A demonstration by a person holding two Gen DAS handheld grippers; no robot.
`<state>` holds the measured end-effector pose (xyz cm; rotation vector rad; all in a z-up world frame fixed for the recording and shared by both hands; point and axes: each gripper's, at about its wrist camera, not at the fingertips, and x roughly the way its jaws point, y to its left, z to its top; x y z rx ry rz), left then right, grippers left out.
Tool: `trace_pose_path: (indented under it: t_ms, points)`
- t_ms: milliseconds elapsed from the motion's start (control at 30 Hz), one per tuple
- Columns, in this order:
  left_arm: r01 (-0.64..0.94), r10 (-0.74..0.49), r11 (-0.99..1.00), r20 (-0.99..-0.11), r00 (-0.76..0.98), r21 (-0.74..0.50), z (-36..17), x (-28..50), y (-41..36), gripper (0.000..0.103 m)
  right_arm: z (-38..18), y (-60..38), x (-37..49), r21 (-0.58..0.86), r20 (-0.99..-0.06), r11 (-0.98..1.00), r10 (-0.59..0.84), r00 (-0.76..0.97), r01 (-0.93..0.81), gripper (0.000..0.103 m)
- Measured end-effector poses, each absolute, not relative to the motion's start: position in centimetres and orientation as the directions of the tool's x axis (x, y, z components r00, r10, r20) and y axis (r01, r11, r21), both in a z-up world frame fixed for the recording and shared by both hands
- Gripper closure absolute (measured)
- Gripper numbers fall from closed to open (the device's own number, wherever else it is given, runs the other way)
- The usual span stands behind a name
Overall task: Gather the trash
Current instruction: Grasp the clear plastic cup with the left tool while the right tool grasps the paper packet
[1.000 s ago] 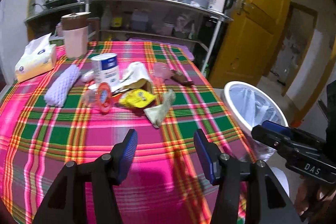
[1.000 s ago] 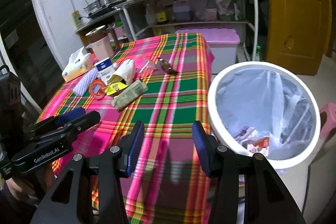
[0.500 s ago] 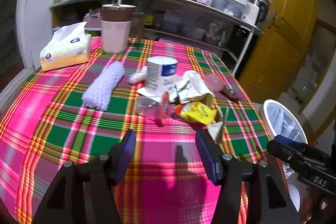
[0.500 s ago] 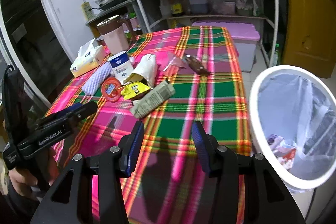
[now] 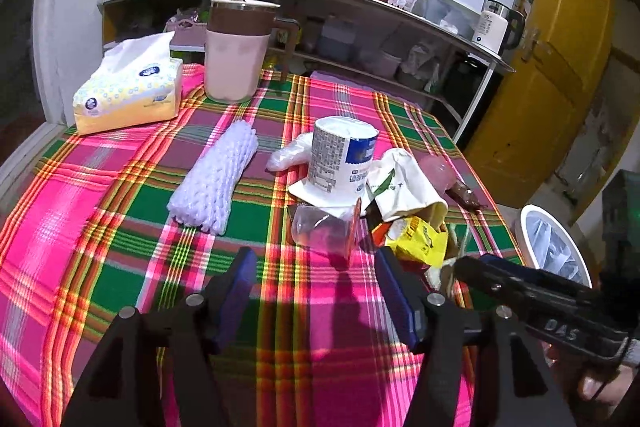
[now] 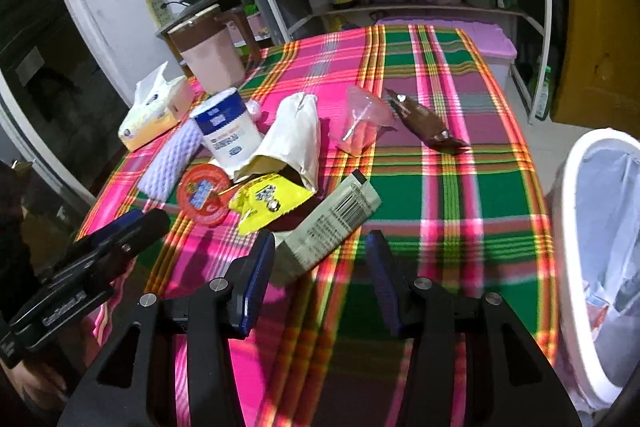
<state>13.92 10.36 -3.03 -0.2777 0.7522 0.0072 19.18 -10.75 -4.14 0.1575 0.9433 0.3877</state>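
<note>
Plaid tablecloth lies bare toward its right edge; left gripper opening, right gripper open, both empty

Black housing of the right gripper, seen from the left wrist camera, carries the pale letters "DAS" along its side. In the right wrist view, the dark body of the left gripper bears white lettering that appears to read "GenRobot.AI", partly blurred here. A grey-green flat packet on the plaid tablecloth shows a printed barcode and lines of small type too fine to read. The white-and-blue can has dense small print and a larger label line, neither legible. The yellow wrapper and red round lid carry graphics but no readable words.
</note>
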Motion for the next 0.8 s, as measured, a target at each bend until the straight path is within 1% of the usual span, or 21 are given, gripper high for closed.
trace_pose_path:
  t_ms: [100, 133, 167, 233, 333, 433, 567, 600, 667, 733, 800]
  points:
    - [-0.095, -0.109, 0.962, -0.681, 0.724, -0.255, -3.4, 15.0, 10.4, 0.037, -4.9, -10.5, 20.0, 0.292, -0.773, 0.926, 0.375, 0.511, -0.238, 0.055]
    - [-0.092, -0.111, 0.963, -0.684, 0.721, -0.253, -3.5, 15.3, 10.4, 0.037, -5.0, -10.5, 20.0, 0.294, -0.768, 0.925, 0.378, 0.517, -0.239, 0.056]
    - [-0.090, -0.115, 0.963, -0.689, 0.715, -0.254, -3.7, 15.8, 10.4, 0.037, -4.9, -10.6, 20.0, 0.281, -0.768, 0.930, 0.367, 0.526, -0.238, 0.059]
    - [-0.086, -0.127, 0.961, -0.696, 0.707, -0.262, -4.1, 16.5, 10.4, 0.037, -4.8, -10.8, 20.0, 0.272, -0.766, 0.933, 0.359, 0.533, -0.237, 0.069]
    - [-0.089, -0.132, 0.959, -0.705, 0.697, -0.268, -4.5, 17.5, 10.3, 0.037, -4.8, -11.5, 20.3, 0.258, -0.771, 0.941, 0.338, 0.540, -0.220, 0.076]
    - [-0.090, -0.137, 0.958, -0.709, 0.692, -0.274, -4.8, 18.1, 10.4, 0.036, -5.1, -12.5, 20.6, 0.266, -0.780, 0.944, 0.331, 0.531, -0.196, 0.077]
    - [-0.090, -0.164, 0.950, -0.722, 0.673, -0.300, -5.3, 18.9, 10.5, 0.037, -5.0, -13.6, 20.9, 0.331, -0.762, 0.920, 0.391, 0.517, -0.209, 0.077]
    - [-0.091, -0.166, 0.948, -0.718, 0.676, -0.305, -5.3, 19.1, 10.6, 0.037, -5.0, -13.6, 21.0, 0.336, -0.759, 0.917, 0.399, 0.514, -0.214, 0.077]
    - [-0.085, -0.170, 0.948, -0.715, 0.678, -0.307, -5.2, 19.2, 10.5, 0.038, -4.9, -13.8, 21.0, 0.343, -0.752, 0.915, 0.404, 0.521, -0.213, 0.072]
    - [-0.078, -0.176, 0.949, -0.719, 0.672, -0.305, -5.3, 19.3, 10.3, 0.059, -4.8, -14.2, 21.0, 0.373, -0.740, 0.907, 0.418, 0.527, -0.196, 0.055]
    - [-0.077, -0.173, 0.951, -0.721, 0.671, -0.300, -5.3, 19.1, 10.2, 0.060, -4.6, -14.3, 21.1, 0.402, -0.726, 0.896, 0.437, 0.531, -0.188, 0.053]
